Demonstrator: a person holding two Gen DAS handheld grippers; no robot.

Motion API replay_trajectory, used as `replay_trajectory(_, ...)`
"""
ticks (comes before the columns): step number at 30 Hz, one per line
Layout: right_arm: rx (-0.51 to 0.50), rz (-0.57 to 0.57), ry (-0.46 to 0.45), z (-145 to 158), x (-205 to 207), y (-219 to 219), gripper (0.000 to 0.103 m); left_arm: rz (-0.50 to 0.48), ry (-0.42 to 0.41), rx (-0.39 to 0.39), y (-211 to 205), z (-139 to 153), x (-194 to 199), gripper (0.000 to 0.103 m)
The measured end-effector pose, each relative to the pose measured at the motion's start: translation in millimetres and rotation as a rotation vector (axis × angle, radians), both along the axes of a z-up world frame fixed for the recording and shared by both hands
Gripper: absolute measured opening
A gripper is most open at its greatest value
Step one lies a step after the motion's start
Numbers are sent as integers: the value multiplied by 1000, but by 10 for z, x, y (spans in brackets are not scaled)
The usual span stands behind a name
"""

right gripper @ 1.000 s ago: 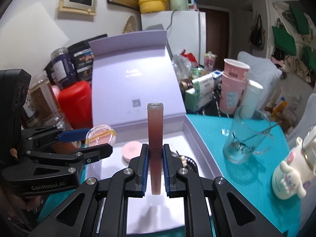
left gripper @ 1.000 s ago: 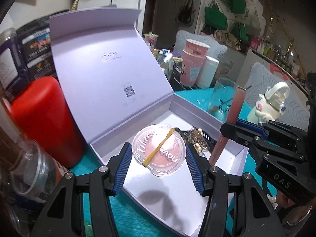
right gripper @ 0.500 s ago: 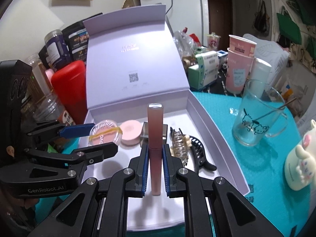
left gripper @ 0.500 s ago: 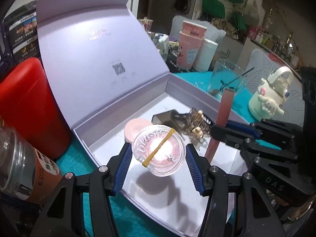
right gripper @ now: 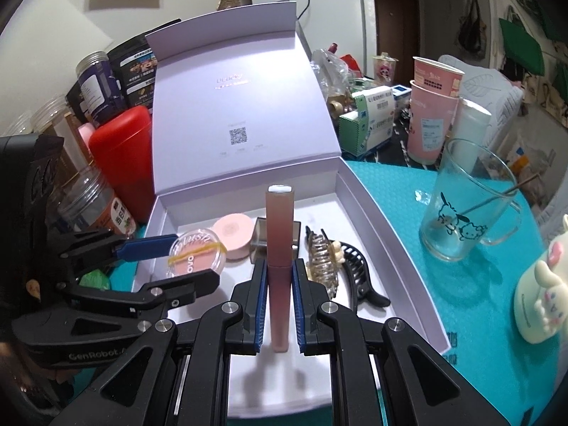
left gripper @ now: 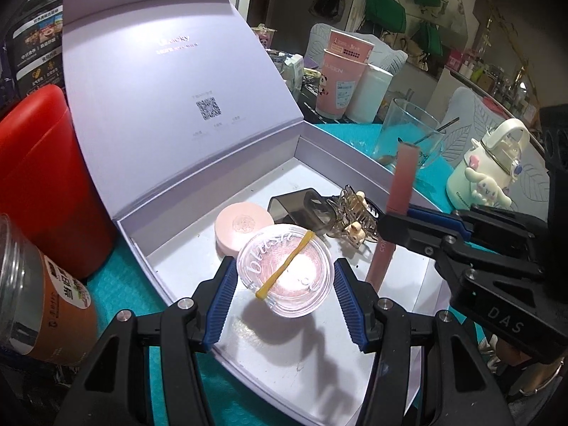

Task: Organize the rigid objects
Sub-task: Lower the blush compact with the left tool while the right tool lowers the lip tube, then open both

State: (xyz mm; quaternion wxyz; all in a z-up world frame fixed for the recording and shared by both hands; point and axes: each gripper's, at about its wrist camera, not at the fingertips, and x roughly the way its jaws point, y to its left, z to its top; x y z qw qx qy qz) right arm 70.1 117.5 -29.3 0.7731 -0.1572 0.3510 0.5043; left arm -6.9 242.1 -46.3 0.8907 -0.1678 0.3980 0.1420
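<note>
Clips (right gripper: 330, 259), compacts (right gripper: 232, 236) crowd box (right gripper: 390, 241) (glass (right gripper: 461, 206) beside).

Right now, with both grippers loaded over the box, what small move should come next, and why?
Probably lower the left gripper and release the blush on the bare floor of the box just beneath it; the right gripper holds the tube clear.

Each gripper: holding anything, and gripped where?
Left gripper: clear blush compact, by its rim. Right gripper: pink lip gloss tube, by its lower half, upright.
</note>
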Motion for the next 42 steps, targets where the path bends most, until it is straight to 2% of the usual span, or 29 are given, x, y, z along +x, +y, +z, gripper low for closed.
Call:
replay_trajectory(5,9,0,6,-29,39,43,14,9,0,7,-4,-26,27,55)
replay_trajectory(10,7,-3,-37,-74,39,74,15,20,7,18,4,-67,50,55)
replay_trajectory(29,-81,-43,34,-329,204,133,15,58,43,34,20,-133,145,55)
replay_trajectory(35,-87,-65,24,-287,206,76,15,81,68,67,6,-123,151,55)
replay_trajectory(37,-96,-78,7,-252,193,56,24,87,66,74,1,-108,140,55)
replay_trajectory(42,-96,-106,-18,-150,155,-31,30,92,52,97,-32,-22,100,55)
